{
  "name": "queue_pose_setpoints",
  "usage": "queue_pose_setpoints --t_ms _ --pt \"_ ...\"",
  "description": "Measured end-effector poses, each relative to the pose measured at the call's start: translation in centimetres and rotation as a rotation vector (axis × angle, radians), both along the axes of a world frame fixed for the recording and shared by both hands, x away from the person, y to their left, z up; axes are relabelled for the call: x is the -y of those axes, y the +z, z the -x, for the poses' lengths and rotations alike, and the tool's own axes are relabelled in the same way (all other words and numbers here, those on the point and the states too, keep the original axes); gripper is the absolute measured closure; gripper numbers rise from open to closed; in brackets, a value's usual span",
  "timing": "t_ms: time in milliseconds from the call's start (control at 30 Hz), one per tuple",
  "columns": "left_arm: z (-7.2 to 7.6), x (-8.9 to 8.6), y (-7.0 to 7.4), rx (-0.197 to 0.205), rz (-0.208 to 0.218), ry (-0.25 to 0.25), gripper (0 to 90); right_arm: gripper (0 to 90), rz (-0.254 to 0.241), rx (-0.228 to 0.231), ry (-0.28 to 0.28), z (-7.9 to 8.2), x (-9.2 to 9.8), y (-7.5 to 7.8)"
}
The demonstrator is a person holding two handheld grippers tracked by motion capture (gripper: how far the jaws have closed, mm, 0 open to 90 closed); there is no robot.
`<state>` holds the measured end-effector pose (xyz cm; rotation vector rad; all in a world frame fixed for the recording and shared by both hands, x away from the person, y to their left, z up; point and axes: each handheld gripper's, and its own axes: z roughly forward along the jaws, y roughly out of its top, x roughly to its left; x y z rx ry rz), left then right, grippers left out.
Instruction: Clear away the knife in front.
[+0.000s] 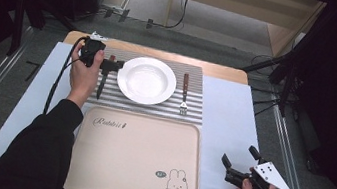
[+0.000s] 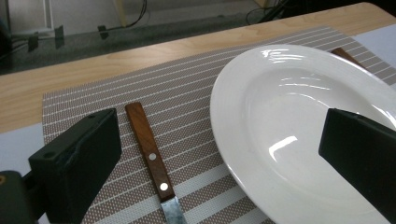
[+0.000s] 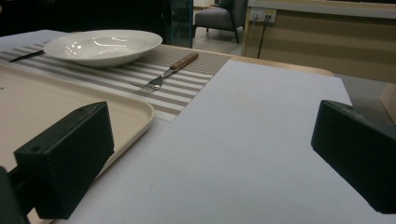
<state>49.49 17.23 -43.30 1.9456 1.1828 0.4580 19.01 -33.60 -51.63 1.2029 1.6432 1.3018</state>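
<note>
A white deep plate (image 1: 147,80) sits on a striped placemat (image 1: 195,78). A wooden-handled knife (image 1: 102,83) lies to its left and a fork (image 1: 184,94) to its right. My left gripper (image 1: 113,63) hovers open over the knife's handle end, beside the plate's left rim. In the left gripper view the knife handle (image 2: 149,149) and the plate (image 2: 299,130) lie between the wide-apart jaws of that gripper (image 2: 217,135), untouched. My right gripper (image 1: 239,156) is open and empty above the white sheet, right of the beige tray (image 1: 134,160). The right gripper (image 3: 210,126) points toward the fork (image 3: 170,70) and plate (image 3: 102,44).
The empty tray (image 3: 46,93) with a rabbit print takes up the near middle. A white sheet (image 1: 229,113) covers the table, with a wooden edge (image 1: 220,71) at the back. Dark stands and cables surround the table. A grey chair (image 3: 219,16) stands far off.
</note>
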Motion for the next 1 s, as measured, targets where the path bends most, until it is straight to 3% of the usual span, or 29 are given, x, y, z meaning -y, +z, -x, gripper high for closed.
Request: queue_pose_setpoints --t_ms 233,267,300,333,400,500,533,567,600,700,733,767,833,1000 --pt "-1.2 -0.3 -0.5 -0.051 -0.03 0.012 0.0 0.0 -0.002 -0.001 -0.005 0.0 0.0 0.0" --pt "-1.4 -0.5 -0.7 -0.063 -0.023 0.007 0.0 0.0 -0.002 -0.001 -0.006 0.0 0.0 0.0" --pt "-1.8 -0.8 -0.9 -0.1 -0.016 0.023 0.0 0.0 -0.005 0.001 -0.004 0.0 0.0 0.0" --pt "-1.8 -0.8 -0.9 -0.1 -0.016 0.023 1.5 0.0 -0.005 0.001 -0.004 0.0 0.0 0.0" --pt "-2.2 -1.0 -1.0 -0.119 -0.036 0.071 13.8 0.0 -0.004 0.001 -0.002 0.0 0.0 0.0" --pt "-2.6 -1.1 -1.1 -0.149 -0.058 0.086 17.0 0.0 -0.002 0.003 -0.001 0.0 0.0 0.0" --pt "-2.8 -0.8 -1.2 -0.155 -0.11 0.12 27.0 0.0 -0.001 0.004 -0.001 0.0 0.0 0.0" --pt "-2.8 -0.8 -1.2 -0.155 -0.11 0.12 31.5 0.0 -0.002 0.004 -0.001 0.0 0.0 0.0" --pt "-3.0 -0.5 -1.5 -0.176 -0.143 0.134 32.3 0.0 -0.002 0.004 -0.002 0.0 0.1 0.0" --pt "-3.2 -0.4 -1.7 -0.198 -0.152 0.137 42.2 0.0 -0.005 0.002 -0.002 0.0 0.0 0.0" --pt "-3.5 -0.4 -1.9 -0.235 -0.162 0.163 47.0 0.0 -0.004 0.0 -0.002 0.0 0.0 0.0" --pt "-3.7 -0.5 -2.1 -0.257 -0.133 0.16 47.3 0.0 -0.003 0.002 -0.003 0.0 0.0 0.0" --pt "-3.7 -0.5 -2.2 -0.271 -0.124 0.159 51.6 0.0 -0.004 0.002 -0.002 0.0 0.1 0.0" --pt "-3.9 0.1 -2.8 -0.328 -0.172 0.159 62.0 0.0 -0.003 0.0 0.001 0.0 0.0 0.0"
